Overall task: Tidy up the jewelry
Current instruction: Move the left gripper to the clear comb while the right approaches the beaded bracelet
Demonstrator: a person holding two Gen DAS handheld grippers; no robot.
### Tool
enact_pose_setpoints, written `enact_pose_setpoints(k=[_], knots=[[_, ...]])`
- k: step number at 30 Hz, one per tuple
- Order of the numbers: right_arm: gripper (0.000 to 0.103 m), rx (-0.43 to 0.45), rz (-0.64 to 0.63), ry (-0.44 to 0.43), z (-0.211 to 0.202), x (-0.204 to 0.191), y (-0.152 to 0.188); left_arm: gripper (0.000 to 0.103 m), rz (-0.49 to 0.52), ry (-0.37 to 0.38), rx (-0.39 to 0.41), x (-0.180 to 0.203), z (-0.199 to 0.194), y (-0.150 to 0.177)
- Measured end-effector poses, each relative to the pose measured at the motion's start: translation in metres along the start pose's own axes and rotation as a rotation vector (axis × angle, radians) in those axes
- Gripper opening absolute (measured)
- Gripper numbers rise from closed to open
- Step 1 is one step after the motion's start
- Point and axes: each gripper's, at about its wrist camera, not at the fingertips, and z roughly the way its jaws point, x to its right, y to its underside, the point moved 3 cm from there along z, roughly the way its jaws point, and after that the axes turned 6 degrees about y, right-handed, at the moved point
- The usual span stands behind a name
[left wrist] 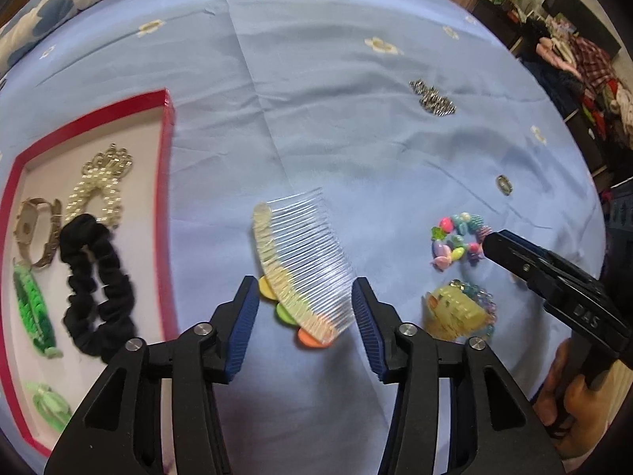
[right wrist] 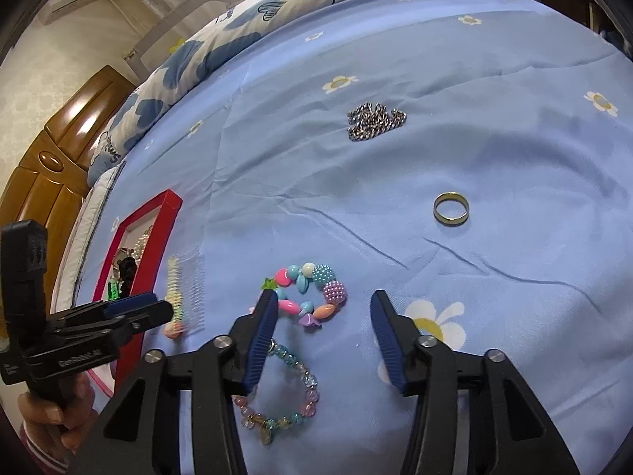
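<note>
A clear hair comb [left wrist: 304,253] with a pearly spine lies on the blue bedsheet, on top of small yellow, green and orange discs [left wrist: 285,312]. My left gripper [left wrist: 305,301] is open, and the comb's near end sits between its blue pads without touching them. My right gripper [right wrist: 322,310] is open just above a colourful bead bracelet [right wrist: 334,291], its left finger over the bracelet's edge. A translucent bead bracelet [right wrist: 308,388] lies below that finger. The red tray [left wrist: 166,182] holds a black scrunchie [left wrist: 99,289], a pearl piece [left wrist: 103,182], a watch band and green items.
A gold ring [right wrist: 451,208] and a heap of silver chain [right wrist: 376,120] lie farther out on the sheet. A quilt with blue clouds [right wrist: 277,4] is bunched along the far edge. A hand [right wrist: 51,415] grips the left tool beside the red tray [right wrist: 158,221].
</note>
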Motion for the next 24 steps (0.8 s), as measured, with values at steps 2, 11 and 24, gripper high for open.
enact_pose_setpoints(k=[2, 11, 24], knots=[[0.052, -0.003, -0.005, -0.002, 0.003, 0.0, 0.0, 0.054, -0.005, 0.006, -0.012, 0.001, 0.006, -0.001], [0.051, 0.004, -0.072, 0.027, 0.011, -0.008, -0.001, 0.064, 0.022, -0.041, -0.003, 0.01, 0.019, -0.005], [0.013, 0.033, -0.116, 0.046, 0.004, -0.016, -0.001, 0.055, 0.011, -0.004, 0.043, 0.001, -0.003, -0.003]])
